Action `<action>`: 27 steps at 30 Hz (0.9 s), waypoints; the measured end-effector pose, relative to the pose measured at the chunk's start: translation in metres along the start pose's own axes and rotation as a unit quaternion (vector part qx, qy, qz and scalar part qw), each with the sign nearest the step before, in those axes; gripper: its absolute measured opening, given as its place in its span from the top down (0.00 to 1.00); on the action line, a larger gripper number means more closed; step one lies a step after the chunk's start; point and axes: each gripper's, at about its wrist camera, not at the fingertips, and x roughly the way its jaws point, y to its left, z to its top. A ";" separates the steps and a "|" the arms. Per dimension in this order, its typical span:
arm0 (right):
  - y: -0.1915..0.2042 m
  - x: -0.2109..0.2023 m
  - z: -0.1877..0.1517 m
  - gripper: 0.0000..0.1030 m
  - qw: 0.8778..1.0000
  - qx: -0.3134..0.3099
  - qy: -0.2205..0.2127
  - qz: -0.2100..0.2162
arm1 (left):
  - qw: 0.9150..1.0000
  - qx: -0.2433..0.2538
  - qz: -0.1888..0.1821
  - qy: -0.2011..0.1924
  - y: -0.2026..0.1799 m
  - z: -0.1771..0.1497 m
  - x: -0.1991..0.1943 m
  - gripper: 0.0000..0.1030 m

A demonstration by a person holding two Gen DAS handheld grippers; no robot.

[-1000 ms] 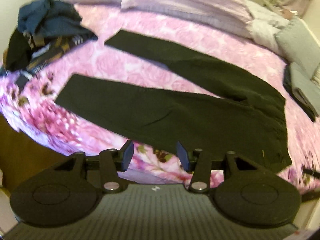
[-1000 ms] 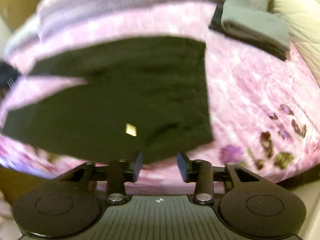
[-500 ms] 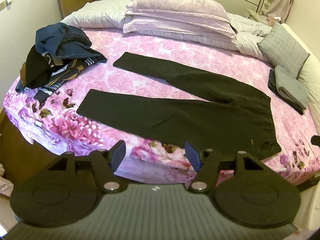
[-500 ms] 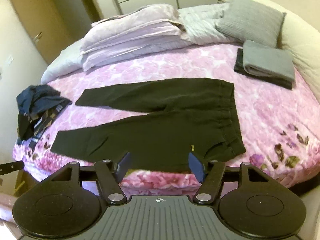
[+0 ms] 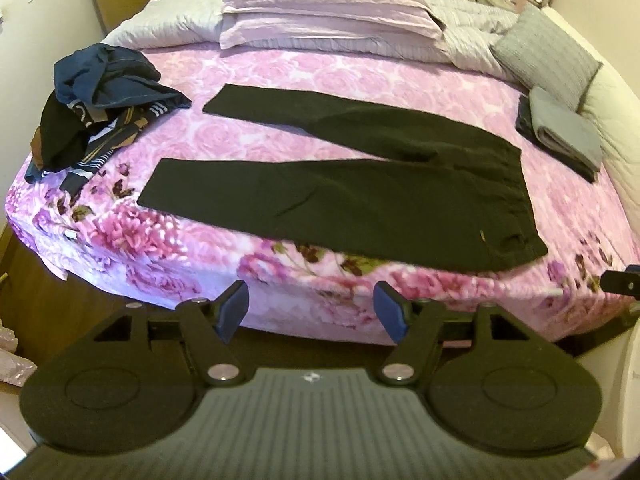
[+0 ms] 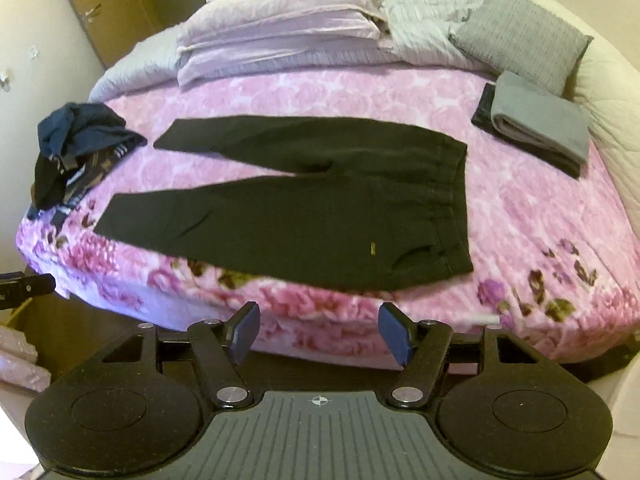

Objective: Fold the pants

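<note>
Black pants [image 5: 360, 200] lie flat and unfolded on the pink floral bed [image 5: 340, 76], with the waistband to the right and both legs running left, spread apart. The right wrist view shows the same pants [image 6: 320, 216] with a small gold tag near the waist. My left gripper [image 5: 312, 308] is open and hangs off the bed's near edge, below the nearer leg, with nothing between its blue pads. My right gripper [image 6: 320, 320] is open too, off the near edge below the waist end, and holds nothing.
A heap of dark blue and striped clothes [image 5: 100, 104] sits at the bed's left. Folded grey garments [image 5: 560, 132] lie at the right by a grey cushion [image 5: 548, 52]. Lilac pillows [image 5: 328, 16] are stacked at the back. Wooden furniture [image 5: 48, 300] stands lower left.
Both grippers have let go of the pants, widened and pulled back and up from the bed's edge. The pants lie still on the cover.
</note>
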 end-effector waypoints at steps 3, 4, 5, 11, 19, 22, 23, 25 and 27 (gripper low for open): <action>-0.004 -0.004 -0.007 0.39 1.000 -0.001 0.006 -0.001 | 1.000 0.001 -0.001 0.002 -0.007 -0.007 -0.004 0.36; -0.005 -0.005 -0.009 0.39 1.000 -0.003 0.008 -0.001 | 1.000 0.001 0.000 0.003 -0.009 -0.009 -0.005 0.36; -0.005 -0.006 -0.011 0.39 1.000 -0.005 0.010 -0.002 | 1.000 0.002 0.000 0.003 -0.011 -0.011 -0.007 0.36; -0.006 -0.011 -0.023 0.39 1.000 -0.015 0.016 -0.002 | 1.000 -0.002 0.004 0.005 -0.020 -0.023 -0.014 0.36; -0.005 -0.014 -0.035 0.39 0.999 -0.029 0.024 0.003 | 1.000 -0.010 0.011 0.007 -0.022 -0.037 -0.023 0.36; -0.005 -0.016 -0.037 0.39 0.999 -0.034 0.024 0.007 | 1.000 -0.013 0.014 0.006 -0.023 -0.042 -0.026 0.36; -0.005 -0.016 -0.038 0.39 0.999 -0.036 0.024 0.008 | 1.000 -0.014 0.014 0.006 -0.024 -0.043 -0.027 0.36; -0.005 -0.017 -0.040 0.39 0.999 -0.038 0.024 0.009 | 1.000 -0.015 0.015 0.006 -0.025 -0.046 -0.028 0.35; -0.005 -0.017 -0.042 0.39 0.999 -0.040 0.023 0.009 | 1.000 -0.016 0.016 0.007 -0.025 -0.049 -0.028 0.35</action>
